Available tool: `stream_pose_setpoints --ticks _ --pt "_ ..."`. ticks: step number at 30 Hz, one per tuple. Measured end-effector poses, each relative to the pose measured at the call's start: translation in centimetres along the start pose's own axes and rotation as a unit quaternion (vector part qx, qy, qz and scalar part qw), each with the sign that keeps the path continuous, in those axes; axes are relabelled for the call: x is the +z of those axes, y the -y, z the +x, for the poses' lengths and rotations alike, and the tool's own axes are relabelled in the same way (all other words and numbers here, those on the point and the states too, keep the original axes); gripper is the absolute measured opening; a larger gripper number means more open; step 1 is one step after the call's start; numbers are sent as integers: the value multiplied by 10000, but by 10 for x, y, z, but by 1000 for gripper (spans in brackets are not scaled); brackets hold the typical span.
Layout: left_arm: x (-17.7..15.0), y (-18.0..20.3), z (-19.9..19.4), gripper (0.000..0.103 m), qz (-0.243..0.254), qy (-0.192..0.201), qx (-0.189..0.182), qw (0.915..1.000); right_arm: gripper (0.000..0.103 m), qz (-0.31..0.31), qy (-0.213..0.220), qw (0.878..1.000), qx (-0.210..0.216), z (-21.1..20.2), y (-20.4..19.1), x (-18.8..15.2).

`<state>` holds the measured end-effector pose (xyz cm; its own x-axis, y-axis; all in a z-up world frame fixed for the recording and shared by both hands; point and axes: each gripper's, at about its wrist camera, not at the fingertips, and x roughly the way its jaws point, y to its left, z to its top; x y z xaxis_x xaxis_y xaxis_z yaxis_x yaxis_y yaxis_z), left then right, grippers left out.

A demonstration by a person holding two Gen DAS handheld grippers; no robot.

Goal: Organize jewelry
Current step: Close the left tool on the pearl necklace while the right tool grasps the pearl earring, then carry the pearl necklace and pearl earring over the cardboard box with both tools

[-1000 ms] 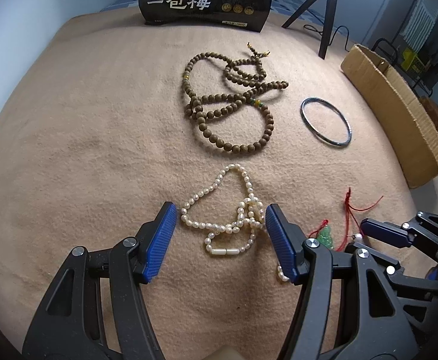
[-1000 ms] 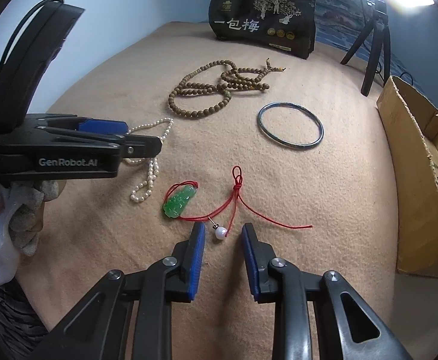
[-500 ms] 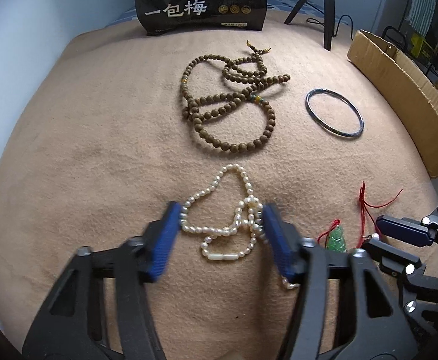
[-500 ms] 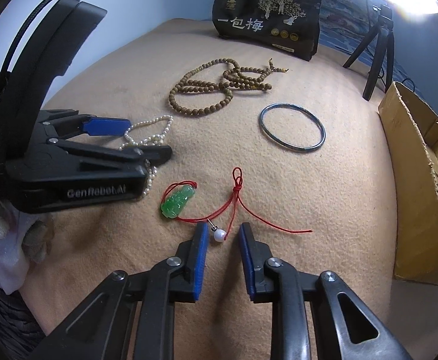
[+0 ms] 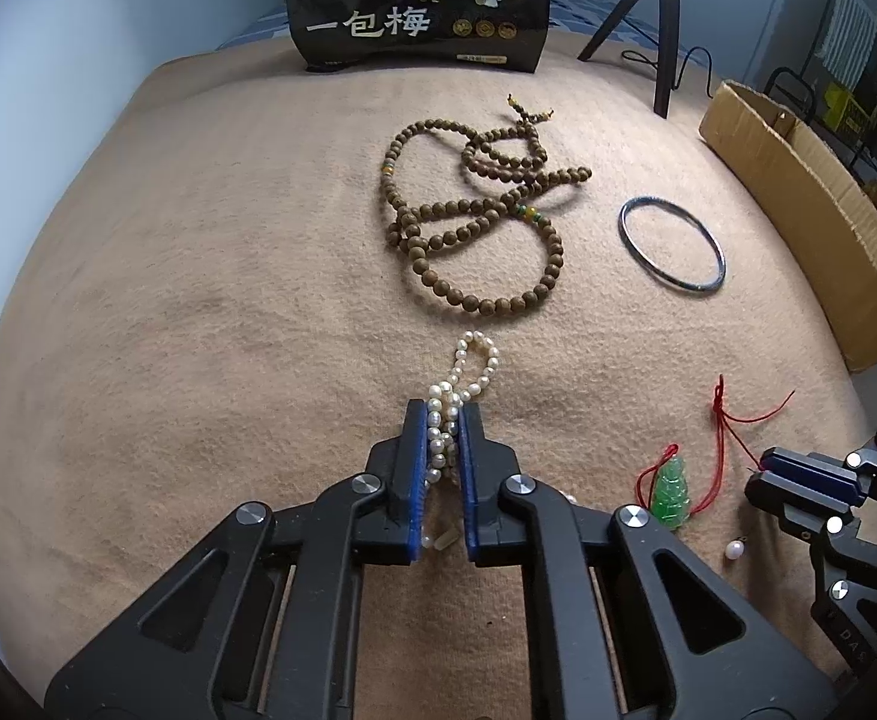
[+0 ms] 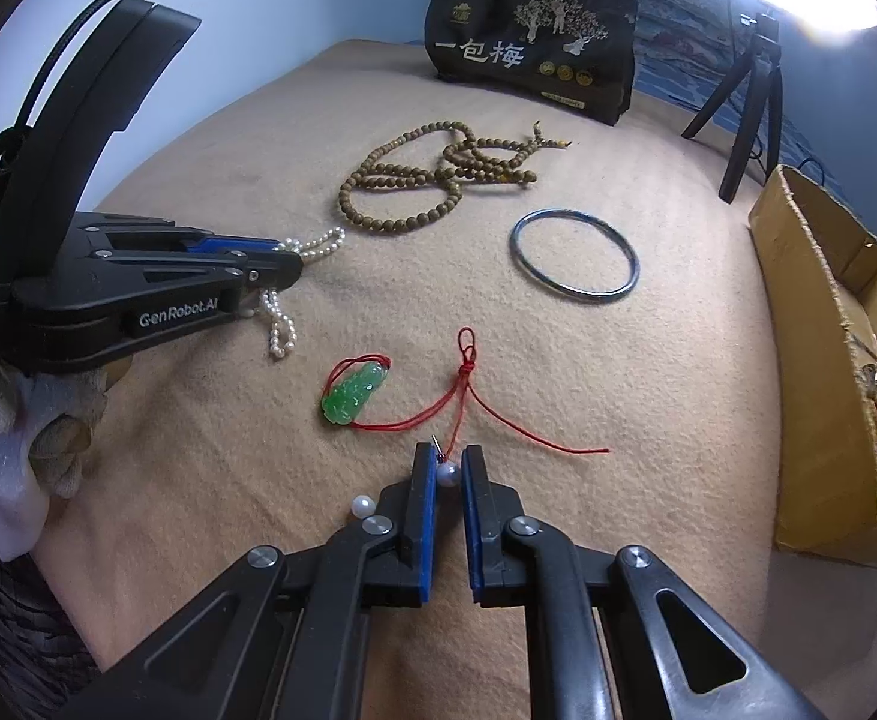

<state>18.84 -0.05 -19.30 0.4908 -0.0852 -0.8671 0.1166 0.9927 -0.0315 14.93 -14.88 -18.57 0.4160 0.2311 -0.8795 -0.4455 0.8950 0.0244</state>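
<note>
My left gripper (image 5: pixel 443 414) is shut on the white pearl necklace (image 5: pixel 471 363), bunched between its blue pads; a loop sticks out ahead. It also shows in the right wrist view (image 6: pixel 282 324), hanging from the left gripper (image 6: pixel 285 261). My right gripper (image 6: pixel 449 459) is shut on a pearl earring (image 6: pixel 447 473) beside the red cord (image 6: pixel 468 384). A second pearl earring (image 6: pixel 362 504) lies left of the right gripper. The green jade pendant (image 6: pixel 351 399) lies on the tan blanket. Brown wooden beads (image 5: pixel 468 210) and a dark bangle (image 5: pixel 672 243) lie farther off.
A black snack bag (image 5: pixel 420 6) stands at the blanket's far edge. An open cardboard box (image 6: pixel 834 360) lies along the right side. A black tripod (image 6: pixel 750 90) stands at the far right.
My left gripper has closed on the pearl necklace, bunching it. My right gripper has closed on the pearl earring.
</note>
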Motion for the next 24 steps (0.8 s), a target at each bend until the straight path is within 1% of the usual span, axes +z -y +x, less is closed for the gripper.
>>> stream_pose_setpoints --ticks 4,10,14,19,24 --pt "3 -6 -12 1 -130 96 -78 9998 6 71 63 10000 -24 -11 5 -2" --pt "9 -9 -33 1 -232 322 -167 9991 6 188 249 9995 -87 -31 13 -4" --pt "13 -15 -43 1 -366 400 -253 9982 6 267 371 9989 -142 -42 18 -4" --pt "21 -24 -63 1 -574 589 -420 9957 6 361 567 9975 -234 -56 24 -3" --pt "28 -24 -82 1 -666 795 -568 9930 6 488 785 9952 -321 -72 33 1"
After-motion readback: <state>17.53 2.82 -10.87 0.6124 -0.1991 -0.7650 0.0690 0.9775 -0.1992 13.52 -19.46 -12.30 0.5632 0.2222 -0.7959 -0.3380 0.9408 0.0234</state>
